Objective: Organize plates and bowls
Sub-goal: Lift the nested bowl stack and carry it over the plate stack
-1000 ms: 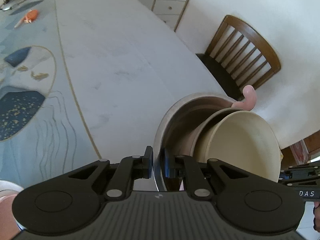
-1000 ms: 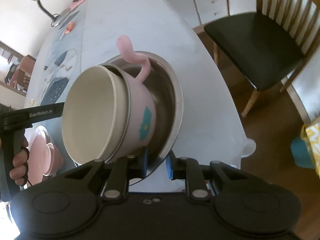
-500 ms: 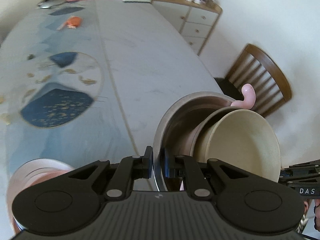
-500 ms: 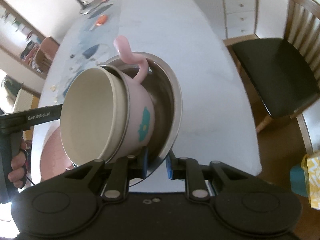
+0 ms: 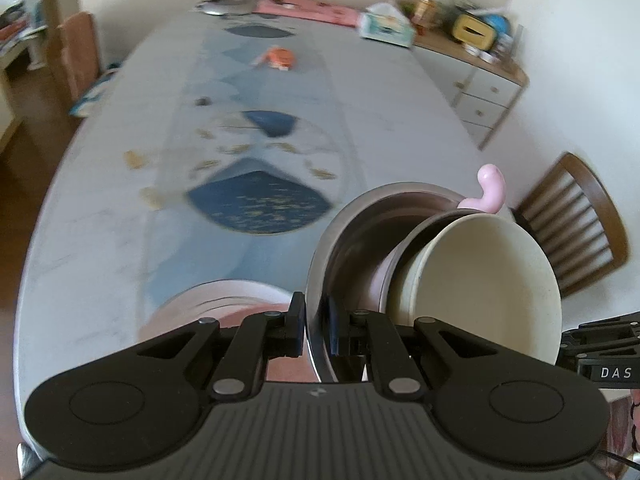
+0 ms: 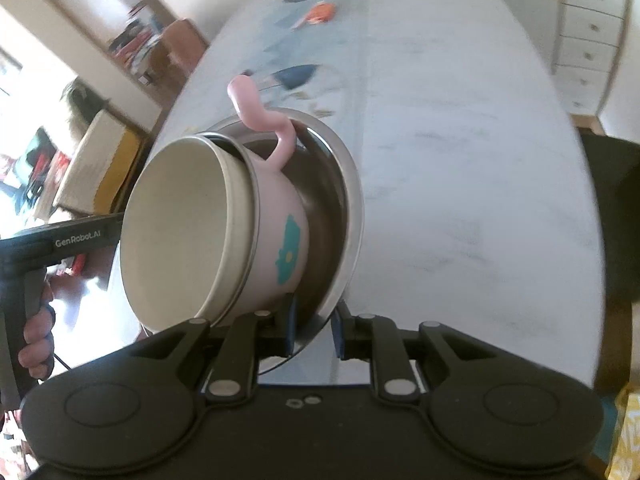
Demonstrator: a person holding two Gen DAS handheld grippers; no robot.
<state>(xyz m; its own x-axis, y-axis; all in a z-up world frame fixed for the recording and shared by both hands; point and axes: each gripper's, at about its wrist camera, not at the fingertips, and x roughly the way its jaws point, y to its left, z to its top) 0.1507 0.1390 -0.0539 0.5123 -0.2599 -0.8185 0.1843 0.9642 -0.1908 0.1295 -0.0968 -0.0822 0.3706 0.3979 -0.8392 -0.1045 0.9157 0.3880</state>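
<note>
A steel bowl (image 5: pixel 348 236) hangs in the air above the table, carried by both grippers. Nested inside it is a pink bowl (image 6: pixel 280 216) with a curled pink handle (image 5: pixel 490 192) and a teal print, and a cream bowl (image 5: pixel 484 284) sits inside that. My left gripper (image 5: pixel 316 328) is shut on the steel bowl's rim on one side. My right gripper (image 6: pixel 314 330) is shut on the rim (image 6: pixel 352 216) on the opposite side. A pink plate stack (image 5: pixel 224 300) lies on the table just below the left gripper, partly hidden by it.
The long grey table (image 5: pixel 380 120) has a blue patterned runner (image 5: pixel 256 200), an orange object (image 5: pixel 278 58) and a lamp base (image 5: pixel 222 6) at the far end. A wooden chair (image 5: pixel 576 216) and a white drawer unit (image 5: pixel 486 100) stand to the right. A hand (image 6: pixel 36 340) grips the left tool's handle.
Both grippers rose with the nested bowls and rolled, moving back along the table. More of the table and the pink plate stack have come into the left wrist view.
</note>
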